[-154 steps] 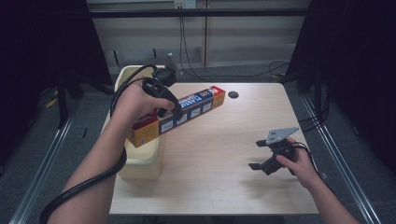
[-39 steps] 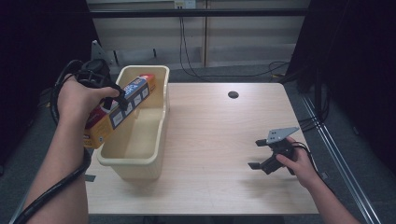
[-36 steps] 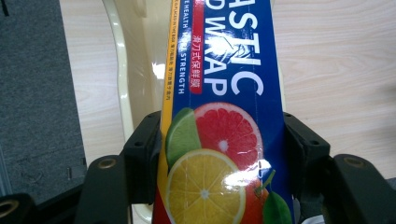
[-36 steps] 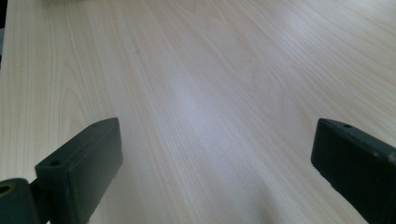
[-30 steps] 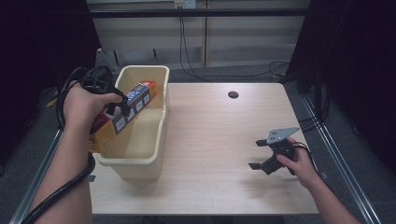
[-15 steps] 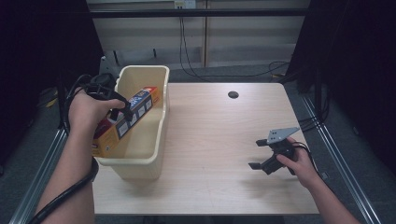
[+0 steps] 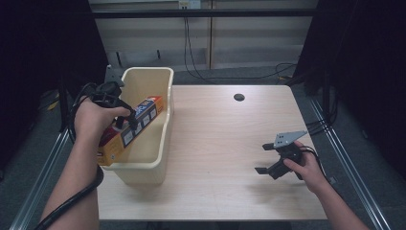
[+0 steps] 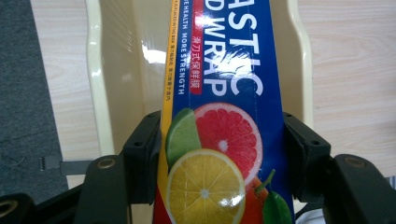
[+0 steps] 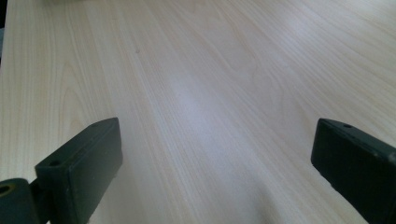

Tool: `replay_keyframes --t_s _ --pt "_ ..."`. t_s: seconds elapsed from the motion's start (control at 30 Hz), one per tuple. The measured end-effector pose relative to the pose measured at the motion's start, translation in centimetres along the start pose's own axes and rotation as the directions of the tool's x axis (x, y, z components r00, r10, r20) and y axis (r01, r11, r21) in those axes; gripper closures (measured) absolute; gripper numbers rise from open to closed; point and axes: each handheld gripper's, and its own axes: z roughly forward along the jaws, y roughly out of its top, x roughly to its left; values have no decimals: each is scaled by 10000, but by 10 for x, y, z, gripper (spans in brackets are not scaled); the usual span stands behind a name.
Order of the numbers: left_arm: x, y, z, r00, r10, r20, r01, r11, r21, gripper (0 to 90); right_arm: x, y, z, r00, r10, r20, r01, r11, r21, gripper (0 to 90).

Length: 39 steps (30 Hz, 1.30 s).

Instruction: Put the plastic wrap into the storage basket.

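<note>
A long plastic wrap box (image 7: 129, 128), blue and orange with citrus fruit printed on it (image 8: 219, 140), slants down into the cream plastic bin (image 7: 165, 124) at the table's left edge. My left gripper (image 7: 122, 120) is shut on the box's middle, both jaws pressed against its sides, and hangs over the bin's left wall. The box's near end sticks out over the bin's near left corner. My right gripper (image 7: 265, 157) rests low over the bare table at the right, jaws wide open with nothing between them (image 9: 215, 154).
The pale wooden table (image 7: 230, 143) has a round cable hole (image 7: 239, 97) near its back edge. The bin's inside (image 8: 140, 70) shows nothing but the box. Dark floor and metal rails flank the table, and cables hang behind it.
My left gripper has carried the box from above the table's middle, out to the left and then down into the bin, lowering steadily over the last second. The right gripper has stayed still.
</note>
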Motion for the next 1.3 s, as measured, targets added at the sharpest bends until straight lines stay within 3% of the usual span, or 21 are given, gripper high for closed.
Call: replay_keyframes --t_s 0.5,0.8,1.3 --pt "-1 -4 18 10000 -40 53 38 9991 420 398 0 0 0 10000 22 -6 -22 10000 -28 21" --pt "-5 -6 26 9994 47 341 -66 9984 559 397 1 1 1 10000 -50 50 50 10000 5 21" --pt "-5 -10 41 9996 -16 276 -11 9955 951 390 2 -1 0 9999 -65 107 64 10000 51 21"
